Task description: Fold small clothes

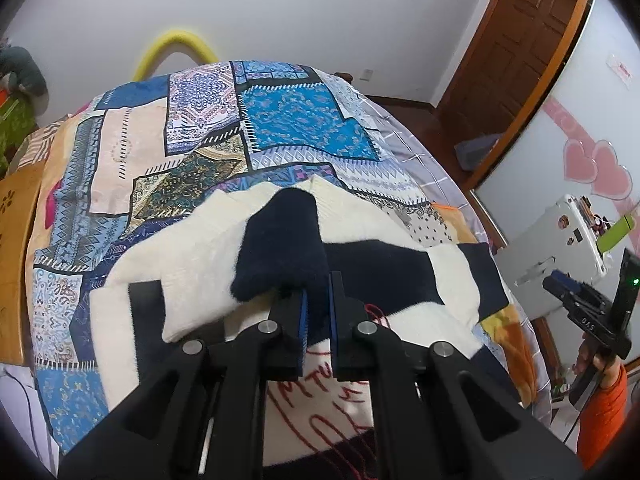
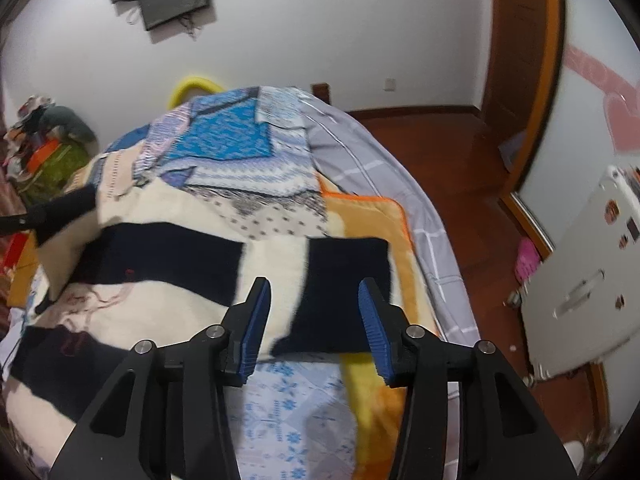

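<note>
A bed fills both views, covered by a patchwork-print quilt (image 1: pixel 208 136) of blue, peach and cream panels, with a grey checked sheet (image 2: pixel 376 160) showing along its right side and an orange-edged blanket (image 2: pixel 372 216) under the quilt's right edge. Spread across the near half of the quilt lies the fleecy sweater (image 1: pixel 192 248), cream with broad navy bands and red stitched lettering on the near part; its right sleeve ends in a navy cuff (image 2: pixel 344 292) lying flat on the blanket. The left gripper (image 1: pixel 318 308) has its jaws pinched on the sweater's other navy cuff (image 1: pixel 280 244), which stands up in a soft fold above the cream body. The right gripper (image 2: pixel 314 320) hovers over the flat cuff with jaws apart and nothing between them. Right of the bed stands a white appliance (image 2: pixel 580 288) on the red-brown floor (image 2: pixel 460 168); beyond the bed a yellow foam arch (image 1: pixel 176 50) leans on the white wall.
</note>
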`<action>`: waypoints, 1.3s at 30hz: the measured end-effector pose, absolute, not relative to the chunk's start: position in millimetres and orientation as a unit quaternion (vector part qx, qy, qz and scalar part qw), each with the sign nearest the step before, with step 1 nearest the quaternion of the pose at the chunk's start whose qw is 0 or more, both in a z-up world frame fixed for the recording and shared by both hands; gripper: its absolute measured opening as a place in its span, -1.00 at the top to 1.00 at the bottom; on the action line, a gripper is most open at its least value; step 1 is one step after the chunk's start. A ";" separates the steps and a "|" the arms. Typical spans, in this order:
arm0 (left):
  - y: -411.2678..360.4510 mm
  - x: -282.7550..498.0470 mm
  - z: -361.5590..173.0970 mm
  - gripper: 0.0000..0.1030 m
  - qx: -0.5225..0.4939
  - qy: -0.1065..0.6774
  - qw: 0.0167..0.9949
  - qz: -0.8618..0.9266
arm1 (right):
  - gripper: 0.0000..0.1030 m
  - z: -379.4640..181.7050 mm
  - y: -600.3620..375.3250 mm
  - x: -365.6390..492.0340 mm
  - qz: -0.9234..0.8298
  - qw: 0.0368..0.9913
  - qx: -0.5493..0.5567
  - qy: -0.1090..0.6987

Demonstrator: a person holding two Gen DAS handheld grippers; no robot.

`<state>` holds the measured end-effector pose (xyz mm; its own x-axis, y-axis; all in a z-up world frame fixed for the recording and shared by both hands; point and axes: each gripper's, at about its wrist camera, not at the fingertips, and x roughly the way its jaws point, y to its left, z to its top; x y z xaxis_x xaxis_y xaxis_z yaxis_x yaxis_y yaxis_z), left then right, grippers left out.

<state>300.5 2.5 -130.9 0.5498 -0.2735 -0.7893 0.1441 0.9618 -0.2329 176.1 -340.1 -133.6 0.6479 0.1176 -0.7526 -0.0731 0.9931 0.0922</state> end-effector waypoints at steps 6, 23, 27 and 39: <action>7.1 287.9 -117.5 0.61 -0.058 0.432 0.893 -0.109 | 0.11 -114.3 -303.6 176.1 0.099 0.915 0.014 0.392; 106.5 230.8 -86.6 -0.61 -0.019 0.372 0.928 0.012 | 0.08 -86.5 -164.2 192.8 0.244 0.898 -0.034 0.365; 128.4 218.9 -92.5 -0.68 -0.031 0.369 0.929 0.024 | -0.01 -89.5 -125.6 195.7 0.272 0.888 -0.053 0.366; 167.1 217.9 -156.2 -0.74 -0.047 0.440 0.896 0.036 | -0.05 -140.9 -36.6 219.7 0.310 0.842 -0.087 0.433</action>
